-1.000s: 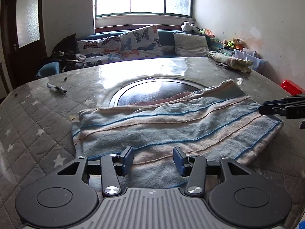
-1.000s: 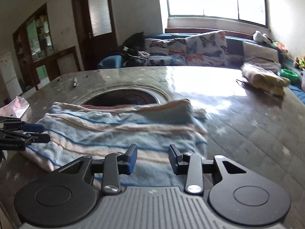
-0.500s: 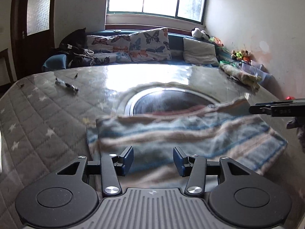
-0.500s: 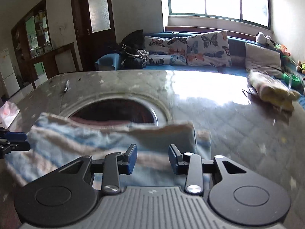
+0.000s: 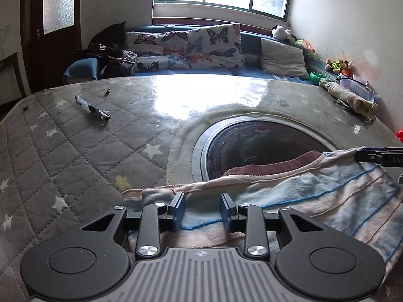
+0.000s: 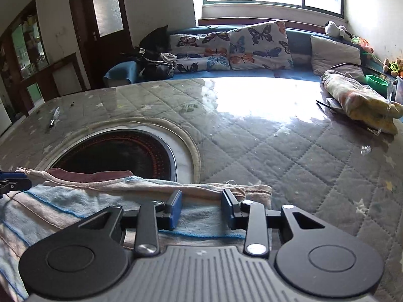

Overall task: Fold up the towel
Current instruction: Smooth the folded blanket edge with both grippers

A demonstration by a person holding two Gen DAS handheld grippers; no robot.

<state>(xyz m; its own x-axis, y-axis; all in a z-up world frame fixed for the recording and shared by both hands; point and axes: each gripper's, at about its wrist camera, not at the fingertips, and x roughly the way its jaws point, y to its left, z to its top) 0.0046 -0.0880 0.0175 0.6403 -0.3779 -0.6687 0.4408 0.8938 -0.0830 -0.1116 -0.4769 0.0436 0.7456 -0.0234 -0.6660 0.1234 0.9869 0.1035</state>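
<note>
A towel [image 5: 314, 196] with blue and pink stripes lies flat along the near side of the quilted table [image 5: 75, 151], and its far edge reaches onto the dark round hob [image 5: 252, 146]. My left gripper [image 5: 201, 202] hangs open over the towel's far left edge, its blue pads apart with cloth below them. My right gripper [image 6: 201, 200] is open over the far right edge of the towel [image 6: 63, 201]. Each gripper shows side-on in the other's view: the right gripper [image 5: 377, 154] at the right rim, the left gripper [image 6: 12, 180] at the left rim.
A pen [image 5: 93, 108] lies at the table's far left. A rolled yellow cloth bundle [image 6: 360, 103] sits at the far right edge. Beyond the table stands a blue sofa with butterfly cushions [image 5: 201, 45] under a window. A door is at the left.
Both grippers have moved forward and lower across the towel, from its near side to its far edge. Their fingers have stayed apart. The towel lies as before.
</note>
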